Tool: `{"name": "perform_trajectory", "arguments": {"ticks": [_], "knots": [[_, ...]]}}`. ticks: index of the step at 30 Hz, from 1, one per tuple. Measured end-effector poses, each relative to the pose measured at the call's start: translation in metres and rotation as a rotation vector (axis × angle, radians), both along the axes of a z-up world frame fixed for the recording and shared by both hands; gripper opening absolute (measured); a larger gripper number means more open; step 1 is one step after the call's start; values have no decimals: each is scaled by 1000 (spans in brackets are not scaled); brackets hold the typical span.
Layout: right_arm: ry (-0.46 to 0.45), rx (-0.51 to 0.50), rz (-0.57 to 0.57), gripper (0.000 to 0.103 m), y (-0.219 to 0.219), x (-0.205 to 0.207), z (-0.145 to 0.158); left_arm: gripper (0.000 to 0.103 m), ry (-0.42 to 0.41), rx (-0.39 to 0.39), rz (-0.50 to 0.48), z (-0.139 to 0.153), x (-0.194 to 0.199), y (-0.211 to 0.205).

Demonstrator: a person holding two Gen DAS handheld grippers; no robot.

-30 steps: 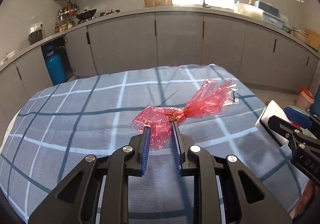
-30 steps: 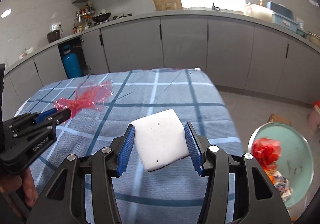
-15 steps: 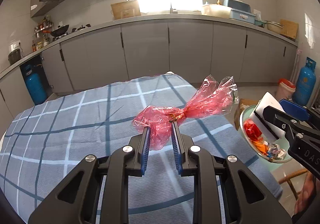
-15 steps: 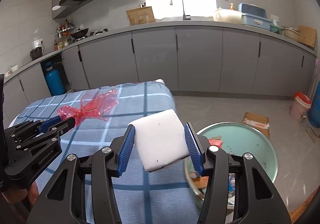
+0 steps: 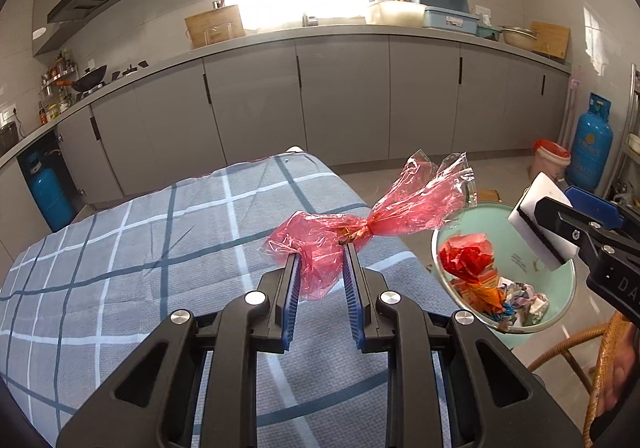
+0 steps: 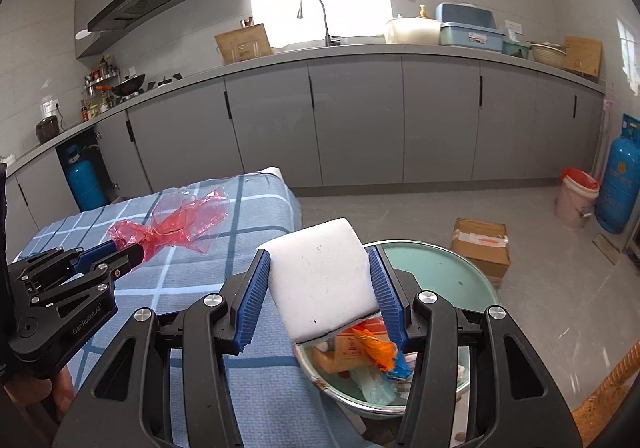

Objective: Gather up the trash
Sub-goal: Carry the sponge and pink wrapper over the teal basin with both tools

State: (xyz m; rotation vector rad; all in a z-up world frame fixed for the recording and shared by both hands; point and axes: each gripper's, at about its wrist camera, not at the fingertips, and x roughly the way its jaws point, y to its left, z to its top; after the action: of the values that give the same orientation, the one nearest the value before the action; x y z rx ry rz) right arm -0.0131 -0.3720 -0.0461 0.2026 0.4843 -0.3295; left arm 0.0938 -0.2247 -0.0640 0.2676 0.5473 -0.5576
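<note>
My left gripper (image 5: 320, 262) is shut on a crumpled red cellophane wrapper (image 5: 376, 220), held in the air above the right edge of the blue checked table (image 5: 160, 248). The same wrapper (image 6: 180, 222) shows at the left of the right wrist view, in the left gripper (image 6: 138, 252). My right gripper (image 6: 320, 260) is shut on a white foam block (image 6: 324, 280), above the near rim of a pale green bin (image 6: 448, 268). That bin (image 5: 564, 284) stands on the floor beside the table and holds red, orange and white scraps (image 5: 472, 264). The right gripper (image 5: 560, 224) with the foam block (image 5: 536, 216) is over it.
Grey cabinets and a counter with a sink run along the back wall. On the floor are a cardboard box (image 6: 480, 244), a pink bucket (image 6: 576, 200) and a blue gas cylinder (image 6: 620, 188). A wicker chair (image 5: 600, 348) stands at the lower right. A hand (image 6: 60, 388) holds the left gripper.
Both grippers have swung to the right, off the middle of the table toward its right edge. The green bin has come into view beneath them. Both grips are unchanged.
</note>
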Motion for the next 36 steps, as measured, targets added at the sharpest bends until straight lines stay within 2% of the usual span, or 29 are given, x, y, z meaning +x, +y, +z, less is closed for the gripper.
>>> {"name": "perform_trajectory", "arguments": {"ticks": [12, 36], "knots": [[1, 21, -72, 51, -36, -20, -8, 22, -7, 17, -73, 0, -12, -45], [-17, 16, -131, 52, -54, -40, 2, 22, -14, 24, -141, 2, -29, -72]]}}
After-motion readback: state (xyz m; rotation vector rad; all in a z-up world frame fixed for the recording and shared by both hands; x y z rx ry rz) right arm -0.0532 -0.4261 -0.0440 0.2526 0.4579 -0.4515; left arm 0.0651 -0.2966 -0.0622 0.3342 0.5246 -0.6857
